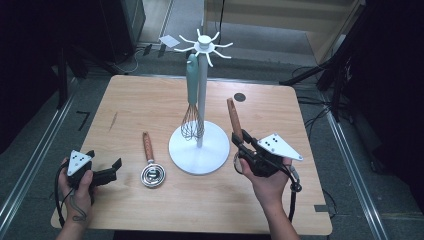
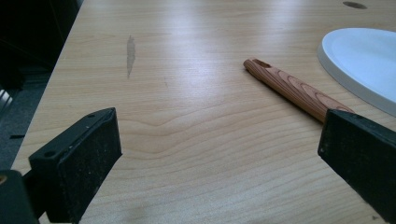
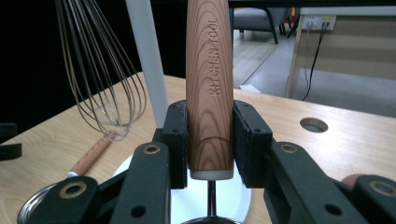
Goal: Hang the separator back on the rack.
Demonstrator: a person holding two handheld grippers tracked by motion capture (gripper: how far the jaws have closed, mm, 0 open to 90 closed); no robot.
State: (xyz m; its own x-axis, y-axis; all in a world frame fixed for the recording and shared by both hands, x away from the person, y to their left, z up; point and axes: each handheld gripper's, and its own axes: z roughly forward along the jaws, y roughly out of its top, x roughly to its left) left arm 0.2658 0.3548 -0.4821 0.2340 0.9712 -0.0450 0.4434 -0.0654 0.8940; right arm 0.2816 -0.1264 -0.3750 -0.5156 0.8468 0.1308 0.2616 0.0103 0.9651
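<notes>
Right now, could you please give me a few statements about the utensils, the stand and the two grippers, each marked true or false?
1. The right gripper is shut on a wooden-handled utensil. True.
2. The whisk lies flat on the table. False: it hangs from a hook of the white stand.
3. The left gripper holds the strainer. False: its jaws are open with only table between them, and the strainer lies on the table.
4. The held handle reads KITCHEN TOOL. True.
5. The stand's hooks are all full. False: the whisk alone hangs there.
</notes>
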